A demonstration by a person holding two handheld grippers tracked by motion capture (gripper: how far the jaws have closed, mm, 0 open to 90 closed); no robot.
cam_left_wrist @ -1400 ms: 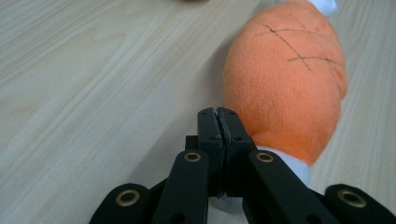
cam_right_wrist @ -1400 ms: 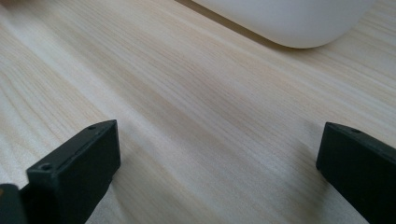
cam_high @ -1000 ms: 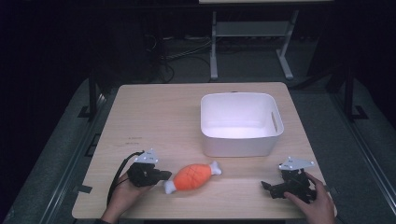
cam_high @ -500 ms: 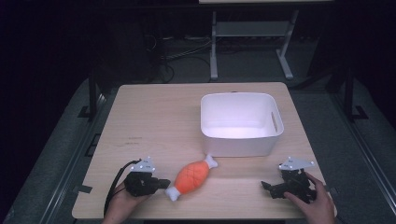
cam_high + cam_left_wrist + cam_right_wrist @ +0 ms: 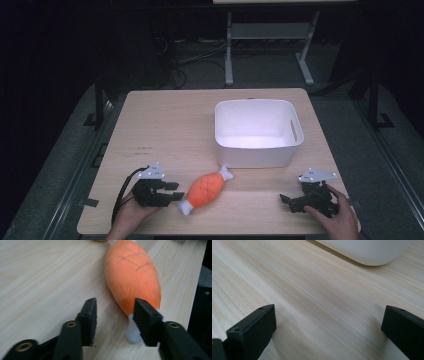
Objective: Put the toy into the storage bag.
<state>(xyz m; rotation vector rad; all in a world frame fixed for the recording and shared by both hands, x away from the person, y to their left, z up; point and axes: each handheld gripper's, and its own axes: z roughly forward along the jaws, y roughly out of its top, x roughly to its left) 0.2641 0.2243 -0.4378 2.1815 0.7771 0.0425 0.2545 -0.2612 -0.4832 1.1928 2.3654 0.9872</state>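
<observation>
At the left of the bench, my left tool lies low on the wood with its jaws partly apart, having just been opening; in the left gripper view the white nub at the near end of the orange plush drumstick sits beside the inner face of one jaw, the other jaw stands off over bare wood, and nothing is clamped. The drumstick lies free on the bench just beside that tool, angled so that its far white end points up toward the white bin and stops just short of the bin's near wall. The bin stands upright at the middle right of the bench, and I can see nothing inside it. At the far right, my right tool rests near the bench's front edge, well apart from the toy; the right gripper view looks between its wide-spread jaws at bare wood grain with the rounded corner of the bin beyond, so it holds nothing. As I judge it, the toy has been let go on the bench and not placed in the bin; if the bin is where it belongs, the lift and the drop both remain to be done.
</observation>
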